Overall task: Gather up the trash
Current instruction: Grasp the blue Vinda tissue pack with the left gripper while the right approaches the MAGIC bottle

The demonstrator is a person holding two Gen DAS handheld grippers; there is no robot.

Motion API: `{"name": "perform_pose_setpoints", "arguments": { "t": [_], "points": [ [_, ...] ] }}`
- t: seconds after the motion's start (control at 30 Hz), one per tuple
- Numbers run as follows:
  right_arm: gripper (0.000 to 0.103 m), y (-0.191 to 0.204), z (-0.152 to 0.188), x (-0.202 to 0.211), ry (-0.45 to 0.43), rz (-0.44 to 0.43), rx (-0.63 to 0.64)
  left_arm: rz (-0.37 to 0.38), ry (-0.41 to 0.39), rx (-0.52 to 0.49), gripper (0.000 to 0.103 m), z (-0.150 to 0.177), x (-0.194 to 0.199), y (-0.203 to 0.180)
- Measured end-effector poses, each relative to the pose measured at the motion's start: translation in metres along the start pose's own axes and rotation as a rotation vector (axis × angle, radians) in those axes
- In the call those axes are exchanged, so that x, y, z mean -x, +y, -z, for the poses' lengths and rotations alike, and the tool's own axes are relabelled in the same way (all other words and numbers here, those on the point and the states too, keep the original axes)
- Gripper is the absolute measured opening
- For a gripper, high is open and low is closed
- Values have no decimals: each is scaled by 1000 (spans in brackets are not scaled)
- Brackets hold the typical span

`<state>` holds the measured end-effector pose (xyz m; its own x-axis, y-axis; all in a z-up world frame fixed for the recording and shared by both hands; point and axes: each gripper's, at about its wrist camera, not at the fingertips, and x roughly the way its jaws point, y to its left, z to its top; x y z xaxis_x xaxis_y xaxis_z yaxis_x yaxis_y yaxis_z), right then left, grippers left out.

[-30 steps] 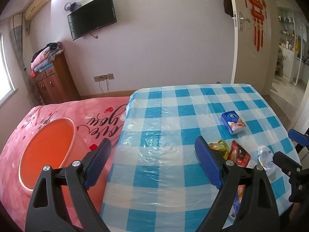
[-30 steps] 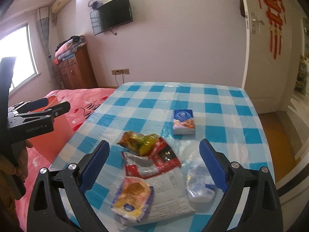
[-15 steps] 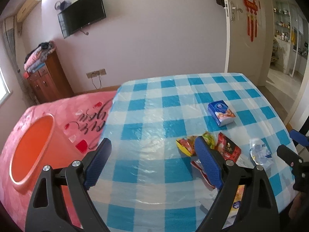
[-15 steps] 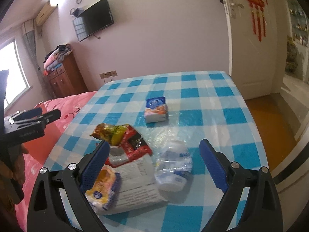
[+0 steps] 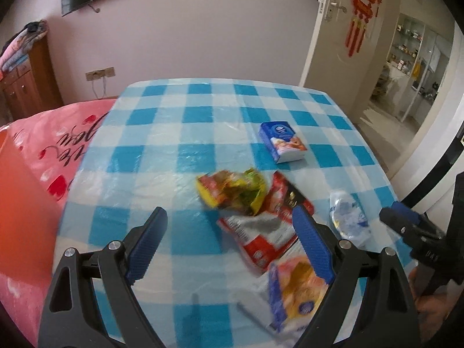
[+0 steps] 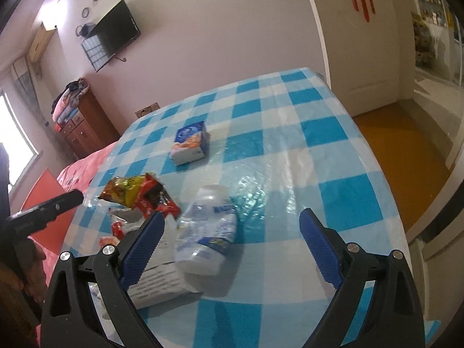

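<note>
A counter (image 5: 179, 133) covered in a blue-and-white checked cloth filled both views, with a small heap of trash lying towards its near right part. The landmark was a crushed clear plastic bottle (image 6: 207, 229), lying on its side. Just left of the bottle lay a red snack wrapper (image 5: 278, 214), with a yellow-green wrapper (image 5: 232, 190) touching its far side. Nearer than the bottle lay a yellow-and-blue packet (image 5: 293, 293) on a sheet of printed paper (image 6: 162, 278). Beyond the bottle, well apart from it, a blue tissue pack (image 6: 190, 143) sat alone.

The left gripper (image 5: 229, 246) hovered above the cloth with its blue pads spread wide and nothing between them; its right pad overlapped the red wrapper in view. The right gripper (image 6: 230, 249) was also spread wide, empty, with the bottle seen between its fingers but untouched.

Right of the bottle the counter ran a short way to its edge, then dropped to an orange-brown floor (image 6: 406, 150). The far half of the counter lay bare.

Only the left view showed the pink bedspread (image 5: 58, 145) against the counter's left edge and an orange bin wall (image 5: 20, 217) at the frame's left. Only the right view showed the window (image 6: 14, 133).
</note>
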<state>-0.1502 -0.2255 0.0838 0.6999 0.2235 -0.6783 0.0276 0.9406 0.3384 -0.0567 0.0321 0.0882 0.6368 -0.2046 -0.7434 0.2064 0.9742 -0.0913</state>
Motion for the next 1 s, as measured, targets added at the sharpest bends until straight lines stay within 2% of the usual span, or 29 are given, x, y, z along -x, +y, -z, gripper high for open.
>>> {"name": "perform_pose_setpoints", "arguments": {
  "t": [0.2, 0.3, 0.43, 0.77, 1.0],
  "points": [
    [93, -13, 2, -14, 39, -38, -47, 53, 33, -85, 88, -36, -30, -33],
    [93, -12, 3, -19, 53, -66, -51, 91, 64, -95, 88, -55, -53, -51],
    [93, -7, 4, -25, 69, -93, -35, 101, 119, -98, 88, -70, -89, -70],
    [93, 3, 5, -35, 99, -112, 6, 46, 202, -70, 88, -89, -146, -84],
    [93, 13, 7, -35, 94, -85, 65, 19, 234, -36, 79, -91, -166, -83]
  ]
}}
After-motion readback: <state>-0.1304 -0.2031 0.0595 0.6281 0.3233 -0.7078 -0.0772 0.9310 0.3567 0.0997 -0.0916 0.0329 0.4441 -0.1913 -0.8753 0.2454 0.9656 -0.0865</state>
